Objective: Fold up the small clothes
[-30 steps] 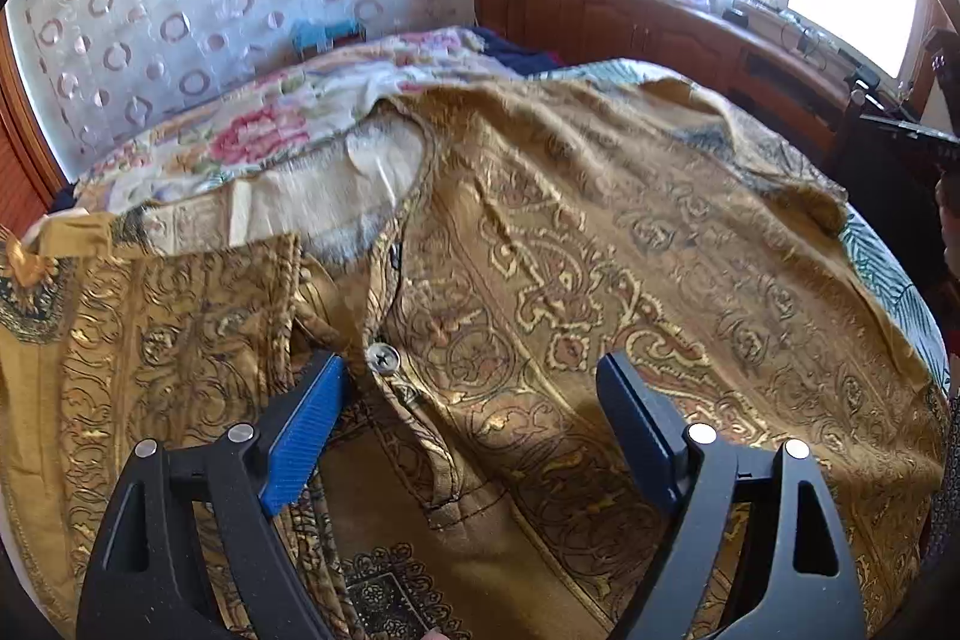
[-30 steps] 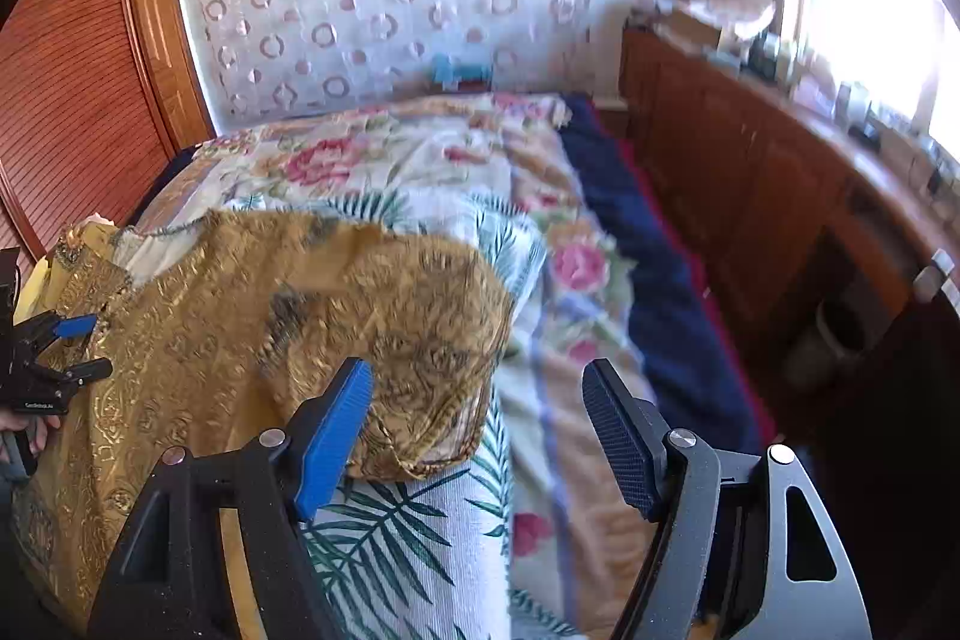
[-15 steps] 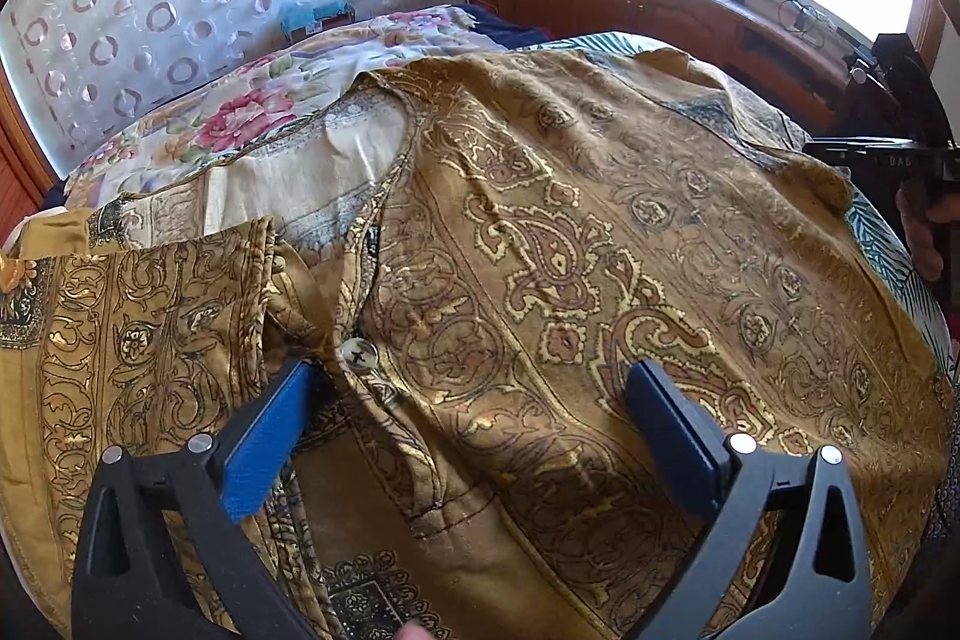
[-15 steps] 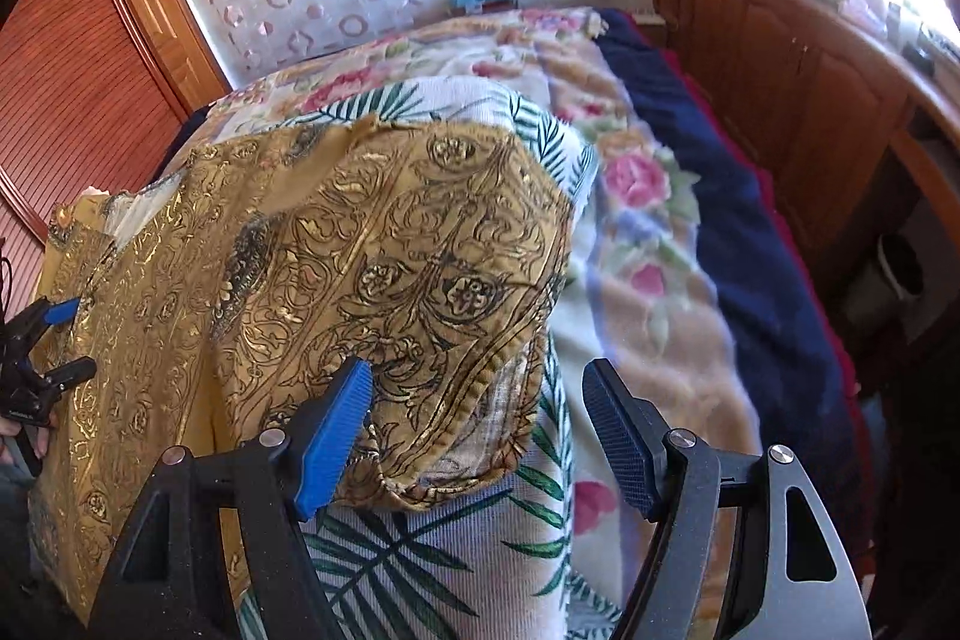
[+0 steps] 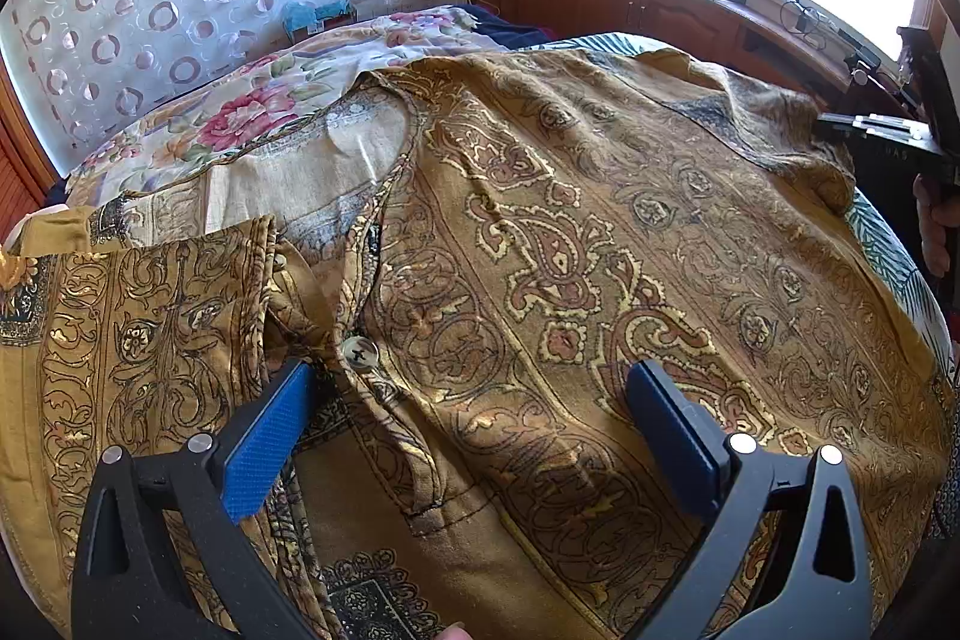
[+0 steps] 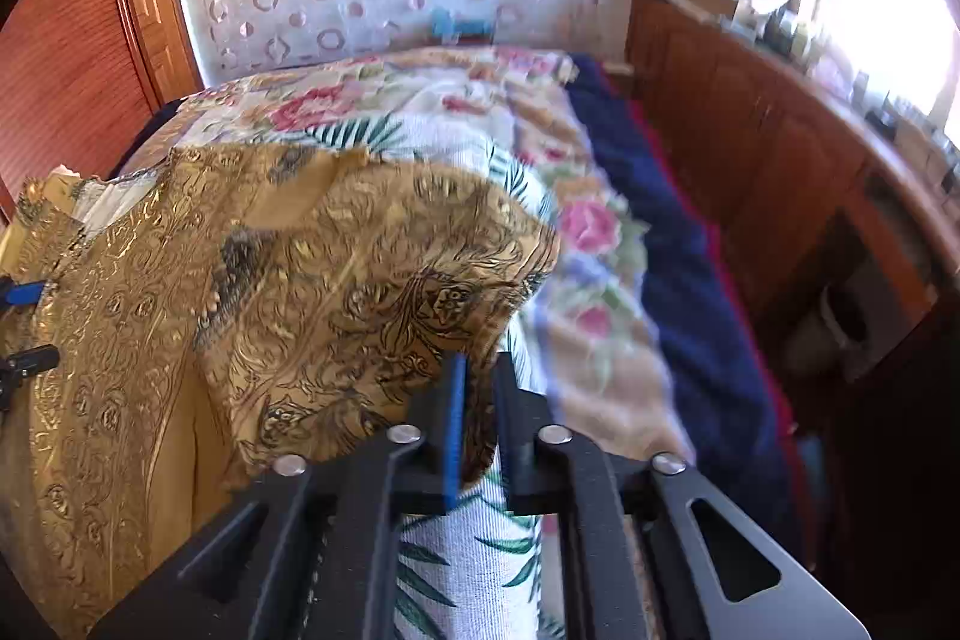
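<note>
A gold paisley garment [image 5: 570, 220] lies spread on the bed, its neckline and a button [image 5: 358, 353] near the left view's centre. My left gripper [image 5: 468, 376] hangs open just above it, the blue pads straddling the button placket without pressing the cloth. In the right wrist view the same garment [image 6: 360, 280] shows its sleeve end. My right gripper [image 6: 480, 364] is closing, and its jaws stand almost together with the sleeve's hem pinched between them. The right gripper [image 5: 888, 142] also shows at the left view's right edge, a hand [image 5: 936, 232] beneath it.
Under the garment are a floral bedspread [image 5: 240, 118] and a palm-leaf sheet [image 6: 468, 568]. A navy blanket [image 6: 660, 250] runs along the bed's right side. Cluttered wooden cabinets [image 6: 780, 160] stand under the window, and a wooden door [image 6: 78, 40] is on the left.
My right gripper moved forward and down onto the sleeve end and its jaws closed on the hem. The left gripper's jaws widened and stayed over the button placket.
</note>
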Tool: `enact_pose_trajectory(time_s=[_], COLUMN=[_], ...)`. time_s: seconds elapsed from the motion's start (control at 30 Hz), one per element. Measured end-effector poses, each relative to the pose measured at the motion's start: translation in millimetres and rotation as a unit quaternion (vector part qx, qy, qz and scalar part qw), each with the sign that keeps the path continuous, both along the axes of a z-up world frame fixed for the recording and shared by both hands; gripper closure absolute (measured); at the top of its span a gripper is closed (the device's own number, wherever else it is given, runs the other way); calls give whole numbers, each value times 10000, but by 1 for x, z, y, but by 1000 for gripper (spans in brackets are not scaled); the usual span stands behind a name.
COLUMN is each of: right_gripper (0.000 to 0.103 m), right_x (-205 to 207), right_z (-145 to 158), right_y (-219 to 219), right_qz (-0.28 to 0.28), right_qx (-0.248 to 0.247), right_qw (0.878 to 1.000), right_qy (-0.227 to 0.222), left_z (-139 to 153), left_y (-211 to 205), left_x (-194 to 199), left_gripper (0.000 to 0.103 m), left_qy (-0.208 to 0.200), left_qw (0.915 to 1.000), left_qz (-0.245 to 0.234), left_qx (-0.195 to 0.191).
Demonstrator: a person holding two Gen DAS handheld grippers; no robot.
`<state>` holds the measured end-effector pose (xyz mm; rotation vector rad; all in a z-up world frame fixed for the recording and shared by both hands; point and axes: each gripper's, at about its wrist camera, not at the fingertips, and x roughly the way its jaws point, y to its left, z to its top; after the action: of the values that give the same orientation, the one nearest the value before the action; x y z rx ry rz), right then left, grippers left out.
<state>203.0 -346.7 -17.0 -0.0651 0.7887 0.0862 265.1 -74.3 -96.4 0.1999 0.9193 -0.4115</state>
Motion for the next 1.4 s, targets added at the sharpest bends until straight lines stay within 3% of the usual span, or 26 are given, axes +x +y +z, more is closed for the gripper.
enact_pose_trajectory(time_s=[0.2,0.43,0.7,0.73,0.77,0.83,0.9,1.23,1.4], right_gripper=[98,99,98,95,92,72,63,61,61], right_x=[-9,-24,-23,-23,-20,-20,-16,52,100], right_z=[26,45,33,32,32,35,39,2,-20], right_y=[18,68,112,113,113,108,101,70,76], right_qz=[95,816,1533,1546,1546,1506,1416,618,391], right_qx=[-124,-22,163,176,204,189,191,-161,-145], right_qw=[9984,9938,9876,9875,9875,9881,9894,9980,9982], right_qy=[-550,-751,-300,-256,-228,-238,-273,-8,427], left_z=[0,2,26,29,31,35,37,34,31], left_y=[0,5,26,29,31,35,37,47,49], left_x=[0,2,-7,-7,-8,-10,-11,-6,-1], left_gripper=[0,0,0,0,0,0,0,0,0], left_qy=[0,9,-664,-703,-748,-839,-899,-864,-829], left_qw=[10000,9997,9964,9959,9954,9945,9940,9936,9935], left_qz=[0,5,195,215,245,270,266,381,524], left_qx=[-5,-247,-489,-532,-552,-563,-559,-622,-582])
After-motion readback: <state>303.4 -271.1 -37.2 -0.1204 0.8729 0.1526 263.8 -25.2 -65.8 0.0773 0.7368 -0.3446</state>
